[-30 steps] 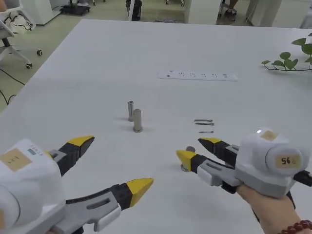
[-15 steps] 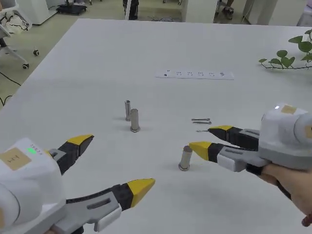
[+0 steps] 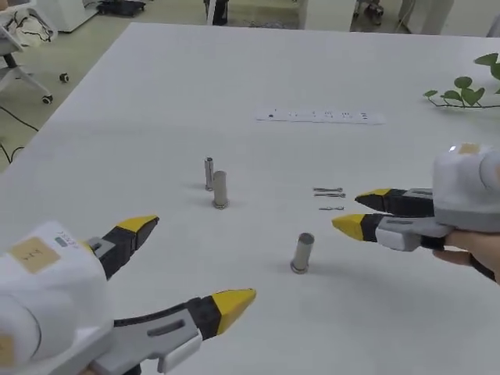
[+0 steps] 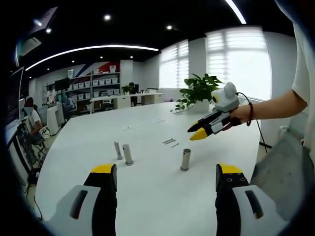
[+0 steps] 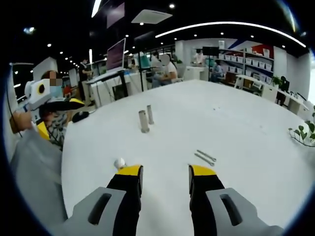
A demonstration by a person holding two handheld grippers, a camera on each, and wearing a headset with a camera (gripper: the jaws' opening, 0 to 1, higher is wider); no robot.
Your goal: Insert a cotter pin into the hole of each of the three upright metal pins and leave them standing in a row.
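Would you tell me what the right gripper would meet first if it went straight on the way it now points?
Probably the thicker upright pin of the far pair; the cotter pins and near pin lie just off the right gripper's line. Depth is unclear.

Open office: desks (image 5: 112,82), monitors (image 5: 118,53), storage shelves (image 5: 257,61).

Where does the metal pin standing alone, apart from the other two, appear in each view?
Head view: lone pin at lower centre, left of the right gripper.
Left gripper view: lone pin near centre, above the gap between the jaws.
Right gripper view: lone pin low left, beside the left jaw tip.
Shared landmark: the two pins standing close together.
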